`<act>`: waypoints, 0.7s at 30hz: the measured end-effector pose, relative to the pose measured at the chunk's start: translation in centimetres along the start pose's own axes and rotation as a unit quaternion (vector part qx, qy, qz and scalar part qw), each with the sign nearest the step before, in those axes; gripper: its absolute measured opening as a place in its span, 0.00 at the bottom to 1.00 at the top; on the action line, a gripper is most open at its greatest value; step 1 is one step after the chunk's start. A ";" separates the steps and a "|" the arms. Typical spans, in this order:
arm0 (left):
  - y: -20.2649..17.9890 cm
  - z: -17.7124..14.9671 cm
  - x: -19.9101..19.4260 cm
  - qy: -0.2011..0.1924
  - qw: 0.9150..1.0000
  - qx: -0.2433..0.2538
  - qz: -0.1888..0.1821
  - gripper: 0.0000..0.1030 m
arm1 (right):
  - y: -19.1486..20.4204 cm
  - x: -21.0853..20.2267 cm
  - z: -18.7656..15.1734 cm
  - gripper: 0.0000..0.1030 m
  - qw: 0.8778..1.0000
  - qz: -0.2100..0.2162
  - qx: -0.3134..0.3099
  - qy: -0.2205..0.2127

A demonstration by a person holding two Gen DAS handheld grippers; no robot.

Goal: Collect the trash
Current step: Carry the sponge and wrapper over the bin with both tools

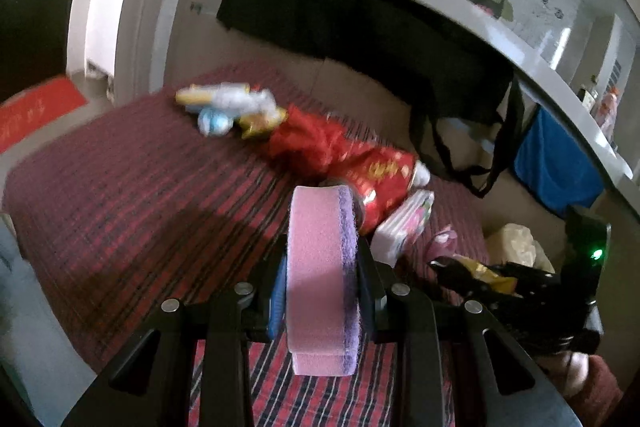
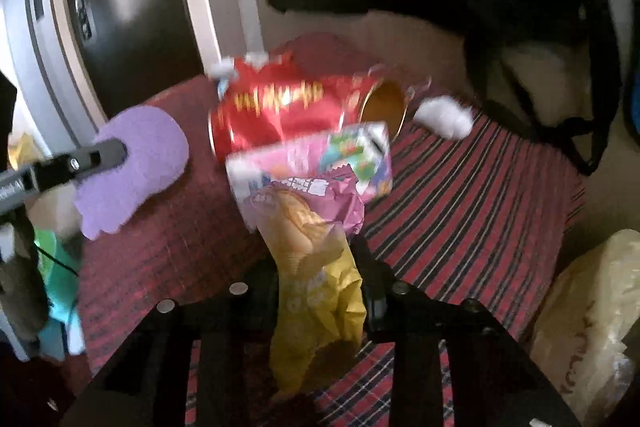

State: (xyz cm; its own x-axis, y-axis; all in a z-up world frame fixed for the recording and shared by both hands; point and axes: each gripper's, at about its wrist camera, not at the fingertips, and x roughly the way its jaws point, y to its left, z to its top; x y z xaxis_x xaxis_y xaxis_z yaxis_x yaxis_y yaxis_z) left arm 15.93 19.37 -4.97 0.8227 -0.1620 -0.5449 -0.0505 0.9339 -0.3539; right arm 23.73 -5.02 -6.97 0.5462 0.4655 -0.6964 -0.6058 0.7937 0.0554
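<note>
Left wrist view: the left gripper (image 1: 322,259) has its fingers pressed on one pink and purple sponge (image 1: 320,267). Ahead on the red striped cloth (image 1: 120,187) lie one red can (image 1: 376,183) with gold writing too blurred to read, one pink packet (image 1: 406,223), and a few blurred wrappers (image 1: 228,105).

Right wrist view: the right gripper (image 2: 320,267) is clamped on one yellow snack bag (image 2: 316,287); its print is unreadable. The can (image 2: 296,111) and the packet (image 2: 320,163) lie just behind it, and the sponge (image 2: 132,171) at left.

Black left hand-held gripper (image 1: 322,247), silver round screws, blue finger pad, green indicator light
</note>
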 end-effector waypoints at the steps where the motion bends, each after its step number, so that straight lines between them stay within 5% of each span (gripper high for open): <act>1: -0.5 0.3 -0.2 -0.006 1.000 0.007 0.001 0.30 | -0.3 -0.9 0.4 0.28 1.000 0.001 0.006 -0.011; 10: -9.8 2.6 0.0 -0.039 0.995 0.087 -0.021 0.30 | -6.4 -9.6 2.0 0.28 0.992 -0.035 0.071 -0.099; 21: -27.1 1.9 8.9 0.005 0.972 0.181 -0.151 0.30 | -18.2 -18.2 -3.8 0.28 0.958 -0.184 0.163 -0.148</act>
State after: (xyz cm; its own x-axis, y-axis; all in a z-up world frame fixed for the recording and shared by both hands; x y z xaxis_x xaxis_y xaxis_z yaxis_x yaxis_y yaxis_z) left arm 25.65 -6.74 1.19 0.7639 -0.4475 -0.4649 0.3966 0.8939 -0.2089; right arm 22.61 -29.49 1.95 0.8575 0.1827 -0.4809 -0.1535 0.9831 0.0999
